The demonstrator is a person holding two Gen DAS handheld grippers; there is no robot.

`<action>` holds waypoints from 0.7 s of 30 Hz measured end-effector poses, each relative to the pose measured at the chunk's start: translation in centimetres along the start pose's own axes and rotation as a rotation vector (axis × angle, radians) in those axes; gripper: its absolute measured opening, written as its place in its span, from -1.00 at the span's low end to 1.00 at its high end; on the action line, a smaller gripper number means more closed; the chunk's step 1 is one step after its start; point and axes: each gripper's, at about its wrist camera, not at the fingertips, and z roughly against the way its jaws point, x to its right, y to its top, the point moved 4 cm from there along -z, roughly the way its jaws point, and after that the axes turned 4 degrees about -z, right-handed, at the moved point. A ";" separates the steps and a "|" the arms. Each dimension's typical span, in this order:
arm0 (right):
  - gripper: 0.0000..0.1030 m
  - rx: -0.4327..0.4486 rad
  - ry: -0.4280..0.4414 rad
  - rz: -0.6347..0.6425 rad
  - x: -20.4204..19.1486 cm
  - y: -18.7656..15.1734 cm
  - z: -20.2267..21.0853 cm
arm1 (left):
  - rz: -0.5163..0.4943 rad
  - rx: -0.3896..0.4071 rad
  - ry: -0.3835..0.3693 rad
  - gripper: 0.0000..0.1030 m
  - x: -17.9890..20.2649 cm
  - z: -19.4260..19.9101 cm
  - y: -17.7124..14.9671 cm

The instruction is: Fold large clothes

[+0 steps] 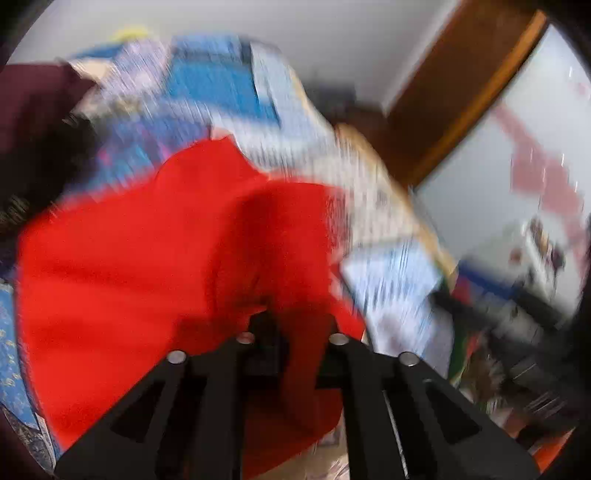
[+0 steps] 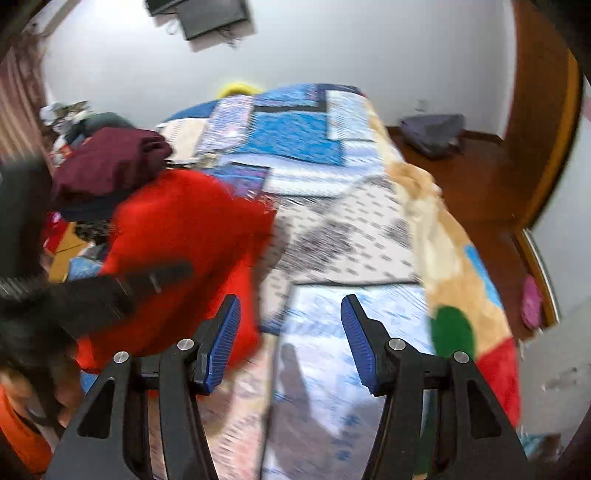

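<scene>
Left gripper (image 1: 291, 332): black fingers close together, pinched on a fold of the bright red fabric garment (image 1: 147, 266); red cloth bunches between and over the tips, pads hidden. The garment hangs from the grip and fills the lower left of the left wrist view, heavily motion-blurred.

Right gripper (image 2: 291, 339): blue ribbed pads (image 2: 223, 343) spread wide, nothing between them, held above the bed. Below them, the near end of the patchwork quilt in blue, white and beige (image 2: 314, 229) covering the bed.

In the right wrist view the red garment (image 2: 184, 251) is to the left of the right gripper, lifted off the quilt, lower edge just beside the left blue pad; cannot tell if touching. A blurred black gripper body crosses in front of the red cloth at far left.

Past the red garment, left side of bed: dark maroon folded cloth pile (image 2: 110, 162) with other clothes heaped behind it, too blurred to name.

Right edge of bed: plush blanket, beige with a green circle and red patch (image 2: 454, 280), draping off the side.

Further: brown wooden floor (image 2: 476, 184), a grey bag or cloth heap (image 2: 432, 133) against the white wall (image 2: 332, 48), a wooden door frame (image 2: 543, 122) at right, a dark wall-mounted screen (image 2: 210, 14) high up.
</scene>
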 end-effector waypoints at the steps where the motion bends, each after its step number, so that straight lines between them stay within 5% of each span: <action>1: 0.02 -0.005 -0.007 -0.004 0.5 -0.3 0.1 | -0.025 -0.016 -0.002 -0.62 0.2 -0.5 -0.7; 5: 0.02 -0.006 0.004 0.011 0.6 -0.4 0.7 | -0.151 0.024 0.035 0.00 1.0 1.9 -2.1; 10: 0.02 0.026 0.072 0.056 -1.9 0.9 2.1 | -0.141 0.113 0.087 0.19 -1.4 6.6 -1.8; 12: 0.02 0.044 0.108 0.083 -3.0 1.3 2.0 | -0.117 0.166 0.120 0.44 -2.9 8.7 -1.8; 14: 0.23 0.056 0.153 0.118 -4.7 1.7 1.8 | -0.082 0.211 0.173 0.71 -5.0 10.2 -2.1; 16: 0.49 0.066 0.185 0.146 -6.4 1.8 1.1 | -0.044 0.227 0.239 0.77 -6.8 10.6 -2.6; 21: 0.49 -0.001 0.186 0.170 -7.5 0.5 -2.7 | 0.021 0.123 0.298 0.77 -10.3 8.5 -4.9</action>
